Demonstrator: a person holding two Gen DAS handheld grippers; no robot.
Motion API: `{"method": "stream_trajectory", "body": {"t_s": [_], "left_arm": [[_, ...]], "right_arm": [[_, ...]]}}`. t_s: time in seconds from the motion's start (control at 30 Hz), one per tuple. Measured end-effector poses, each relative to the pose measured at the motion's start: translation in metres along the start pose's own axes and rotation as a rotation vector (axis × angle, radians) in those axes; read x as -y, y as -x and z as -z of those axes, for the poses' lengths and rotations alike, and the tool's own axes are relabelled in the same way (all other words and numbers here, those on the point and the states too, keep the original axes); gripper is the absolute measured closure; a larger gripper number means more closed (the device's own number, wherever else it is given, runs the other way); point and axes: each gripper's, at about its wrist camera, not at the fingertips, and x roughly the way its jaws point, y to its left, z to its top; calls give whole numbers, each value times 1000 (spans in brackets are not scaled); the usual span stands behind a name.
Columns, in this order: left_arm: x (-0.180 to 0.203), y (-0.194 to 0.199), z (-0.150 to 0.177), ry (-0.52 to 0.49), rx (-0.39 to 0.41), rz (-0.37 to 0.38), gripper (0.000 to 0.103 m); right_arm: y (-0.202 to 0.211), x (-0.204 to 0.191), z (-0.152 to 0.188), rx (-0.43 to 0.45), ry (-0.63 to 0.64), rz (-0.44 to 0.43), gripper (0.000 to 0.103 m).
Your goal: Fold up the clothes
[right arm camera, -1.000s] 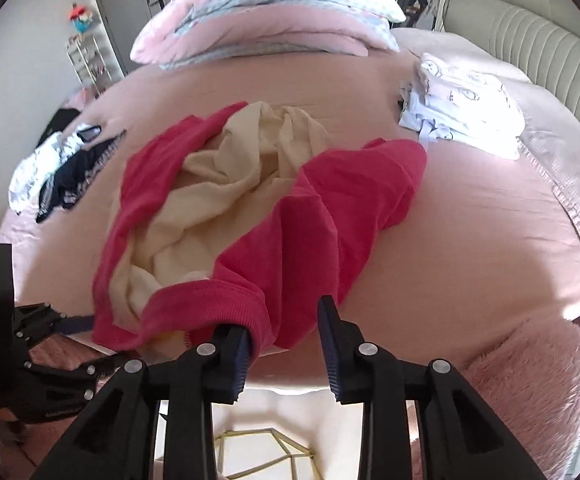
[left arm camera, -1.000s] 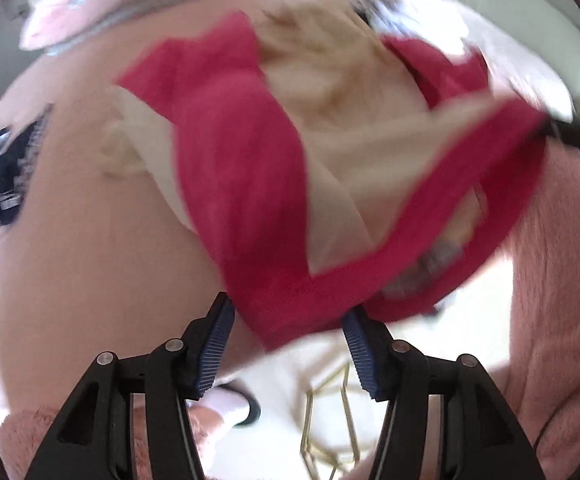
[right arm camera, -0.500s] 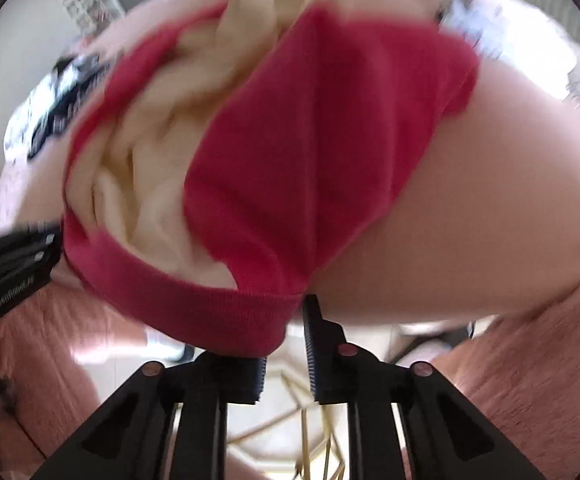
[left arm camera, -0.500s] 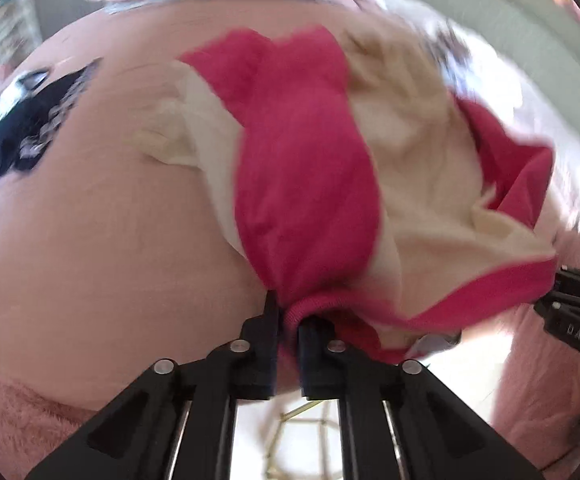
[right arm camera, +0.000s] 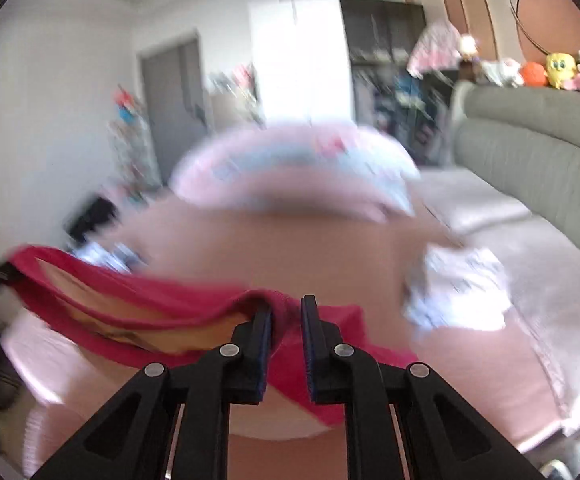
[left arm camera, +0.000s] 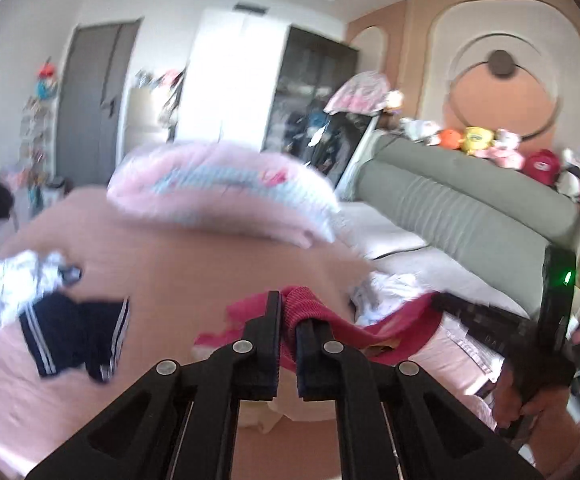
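Observation:
A red garment with a cream lining (left arm camera: 390,328) hangs stretched between my two grippers above the pink bed (left arm camera: 177,264). My left gripper (left arm camera: 287,312) is shut on its ribbed red hem. My right gripper (right arm camera: 285,316) is shut on the hem's other end (right arm camera: 169,308), and the hem runs off to the left. The right gripper's body shows at the right of the left wrist view (left arm camera: 490,320). The rest of the garment hangs below, out of sight.
Dark striped shorts (left arm camera: 77,332) and a white garment (left arm camera: 13,284) lie at the bed's left. A white folded pile (right arm camera: 458,288) lies at the right. A pink pillow (left arm camera: 225,188) is at the far end. A grey headboard (left arm camera: 470,208) with plush toys runs along the right.
Both grippers have closed on the red hem and lifted the garment off the bed. The cameras have tilted up from the bed surface to the room.

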Motion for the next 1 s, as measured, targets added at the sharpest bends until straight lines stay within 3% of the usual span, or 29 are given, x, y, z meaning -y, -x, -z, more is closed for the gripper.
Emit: {"method": "stream_trajectory", "body": {"t_s": [0.07,0.13,0.2,0.23,0.33,0.4,0.47,0.5,0.6,0.67,0.83,0.9,0.93,1.0], "left_arm": [[6,3,-3,-39,-5,-21,99],[5,-9,12,-11,-49,-26,99],[-7,-22,31,60,-112,-3,99],[-12,-27,39,86,-136,4,99],[-12,-26,53,108,-185,-12,99],[-7,-30,52,113,-188,-7,99],[-3,-27,51,97,-177,-21,99],[-2,-26,50,89,-171,-29,99],[-3,-33,50,96,-172,-19,99],[-4,-32,52,89,-177,-15,99],[-5,-27,58,98,-179,-8,99],[-7,-29,62,124,-192,3,99],[-9,-30,65,136,-198,9,99],[-7,-37,76,139,-235,-26,99]], "right_arm": [[20,-1,-10,49,-8,-9,91],[25,1,-8,24,-17,-9,91],[15,4,5,-51,-20,-1,91],[4,4,19,-131,-23,-23,91],[-21,6,62,-320,-80,-124,89],[-28,2,82,-379,-81,-135,88],[-30,-7,99,-423,-74,-156,80],[-31,-12,105,-442,-74,-174,71],[-33,-17,117,-476,-75,-200,62],[-38,-16,121,-479,-79,-154,57],[-80,3,128,-549,-161,-115,57],[-109,0,142,-650,-106,-129,58],[-124,-5,154,-698,-65,-154,67],[-136,-6,158,-703,-57,-152,90]]}}
